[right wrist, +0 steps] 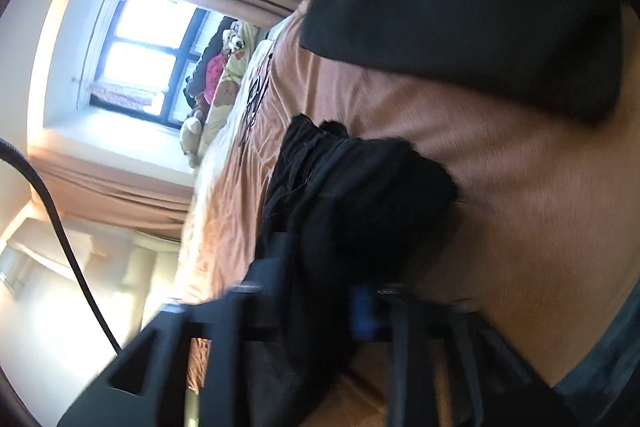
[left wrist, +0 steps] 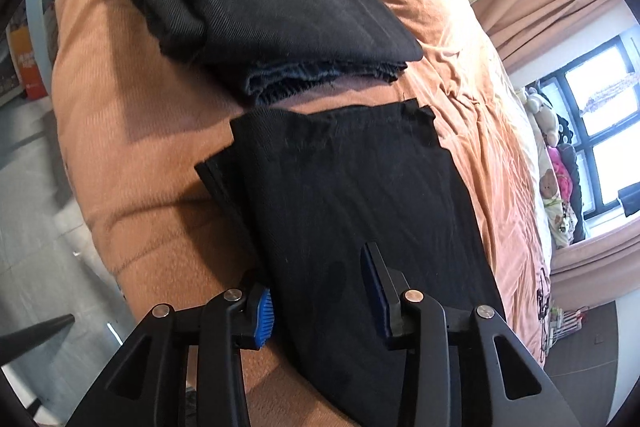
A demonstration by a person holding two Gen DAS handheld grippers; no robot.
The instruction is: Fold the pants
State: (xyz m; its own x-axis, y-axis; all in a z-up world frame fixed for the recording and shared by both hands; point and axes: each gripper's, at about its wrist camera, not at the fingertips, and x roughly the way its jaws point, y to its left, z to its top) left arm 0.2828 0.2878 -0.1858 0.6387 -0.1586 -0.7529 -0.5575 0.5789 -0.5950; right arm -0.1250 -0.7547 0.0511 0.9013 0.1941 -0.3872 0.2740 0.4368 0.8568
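Black pants (left wrist: 352, 195) lie folded flat on the orange bed cover (left wrist: 132, 155). My left gripper (left wrist: 320, 291) hangs open over their near end, its blue pads (left wrist: 264, 315) standing apart with the cloth's left edge between them, not pressed. In the blurred right wrist view a bunched end of the black pants (right wrist: 360, 195) sticks out from between the fingers of my right gripper (right wrist: 320, 287), which is shut on it; one blue pad (right wrist: 362, 311) shows. The rest of that grip is hidden by the cloth.
A stack of folded dark pants (left wrist: 260, 7) (right wrist: 460, 7) lies further back on the bed. Stuffed toys (left wrist: 556, 167) line the bed's far side below a window (left wrist: 600, 115) with orange curtains. Grey floor (left wrist: 36, 227) lies off the bed's left edge. A black cable (right wrist: 60, 227) hangs at left.
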